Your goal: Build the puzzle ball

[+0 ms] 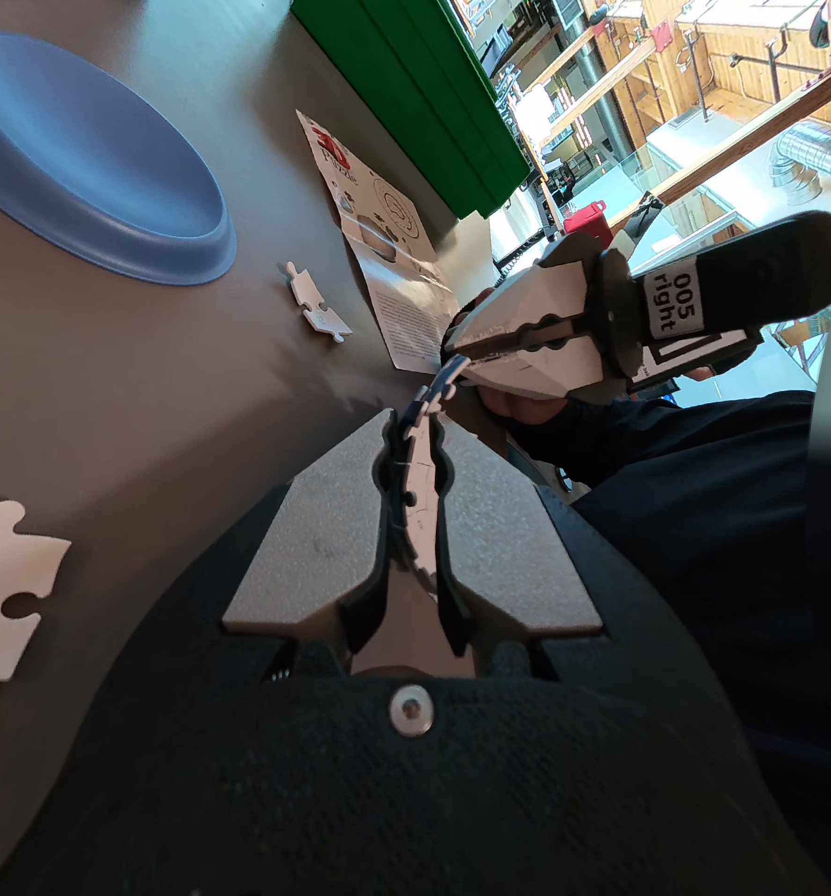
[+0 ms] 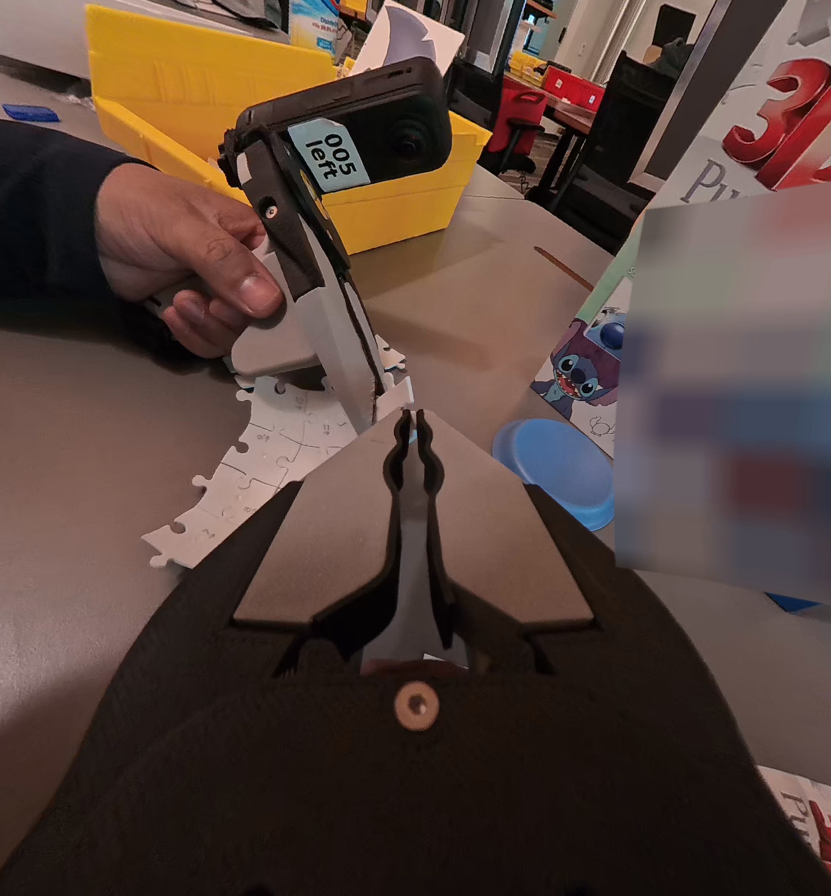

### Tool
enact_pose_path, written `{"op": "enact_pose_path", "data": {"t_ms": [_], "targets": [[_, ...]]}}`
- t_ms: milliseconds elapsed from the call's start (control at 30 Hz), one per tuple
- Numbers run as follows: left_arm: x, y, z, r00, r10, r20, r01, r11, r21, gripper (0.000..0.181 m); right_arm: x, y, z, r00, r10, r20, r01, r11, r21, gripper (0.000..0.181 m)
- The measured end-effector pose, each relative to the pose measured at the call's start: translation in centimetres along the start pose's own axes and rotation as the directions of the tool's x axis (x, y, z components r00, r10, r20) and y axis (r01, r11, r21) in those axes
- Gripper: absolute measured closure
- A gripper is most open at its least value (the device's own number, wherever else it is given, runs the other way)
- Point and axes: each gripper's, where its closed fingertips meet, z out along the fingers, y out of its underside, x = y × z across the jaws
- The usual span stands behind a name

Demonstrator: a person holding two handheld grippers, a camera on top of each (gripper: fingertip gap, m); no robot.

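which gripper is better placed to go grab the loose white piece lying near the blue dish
Judging from these views, the right. The left gripper is clamped along the joined puzzle strip and carries it; the right gripper pinches only the strip's tip, so it could let go. The loose piece lies nearer it.

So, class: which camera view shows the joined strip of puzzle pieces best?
The right wrist view: the joined strip of puzzle pieces lies with its white backs facing the camera, seams and tabs clear. The left wrist view shows it only edge-on, curving between the jaws.
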Motion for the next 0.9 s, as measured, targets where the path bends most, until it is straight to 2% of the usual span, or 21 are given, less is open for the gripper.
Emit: {"op": "enact_pose_path", "data": {"t_ms": [400,900], "targets": [[0.19,-0.16,0.13,1.000,0.006,-0.008,-0.006,1.000,0.010,0.173,0.97,-0.28,0.05,0.997,0.074,-0.007,-0.073,0.997,0.033,0.181],[0.21,-0.32,0.11,1.000,0.002,-0.011,-0.002,1.000,0.019,0.175,0.79,-0.75,-0.19,0.996,0.083,0.018,-0.084,0.994,0.067,0.181]]}}
